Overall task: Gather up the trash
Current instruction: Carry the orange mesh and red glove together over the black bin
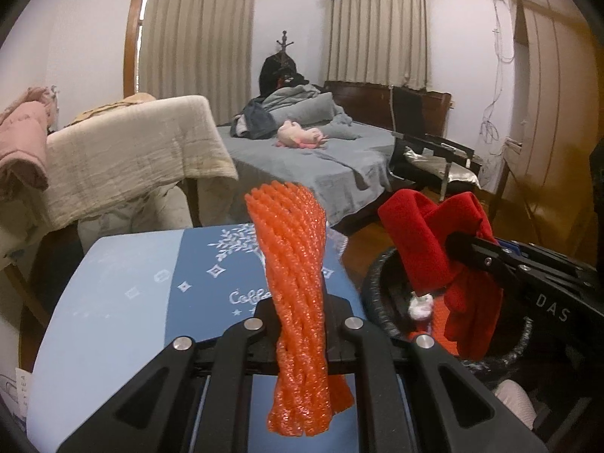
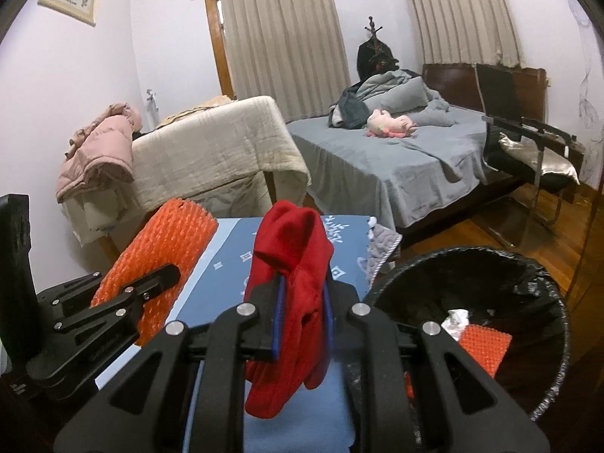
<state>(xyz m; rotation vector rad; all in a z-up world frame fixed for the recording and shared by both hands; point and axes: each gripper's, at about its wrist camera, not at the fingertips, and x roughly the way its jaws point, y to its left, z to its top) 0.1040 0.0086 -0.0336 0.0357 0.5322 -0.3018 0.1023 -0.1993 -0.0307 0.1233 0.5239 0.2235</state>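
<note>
My left gripper [image 1: 302, 324] is shut on an orange foam net sleeve [image 1: 294, 264], which stands up between its fingers above the blue table mat [image 1: 132, 283]. In the right wrist view the same orange sleeve [image 2: 166, 256] shows at the left, clamped by the left gripper [image 2: 166, 273]. My right gripper [image 2: 302, 298] is shut on a red cloth [image 2: 294, 264] that hangs down from the pads. From the left wrist view the red cloth [image 1: 434, 238] hangs over the black-lined bin [image 1: 381, 298]. Inside the bin [image 2: 547, 339] lie another orange net piece [image 2: 483, 347] and a crumpled white tissue [image 2: 455, 319].
A bed with grey sheets [image 2: 396, 162] and a pink plush toy [image 2: 389, 122] stands beyond the table. A cream blanket [image 2: 219, 143] covers furniture at the left, with a pink jacket [image 2: 98, 151] beside it. A black chair [image 2: 528, 143] stands at the right on the wood floor.
</note>
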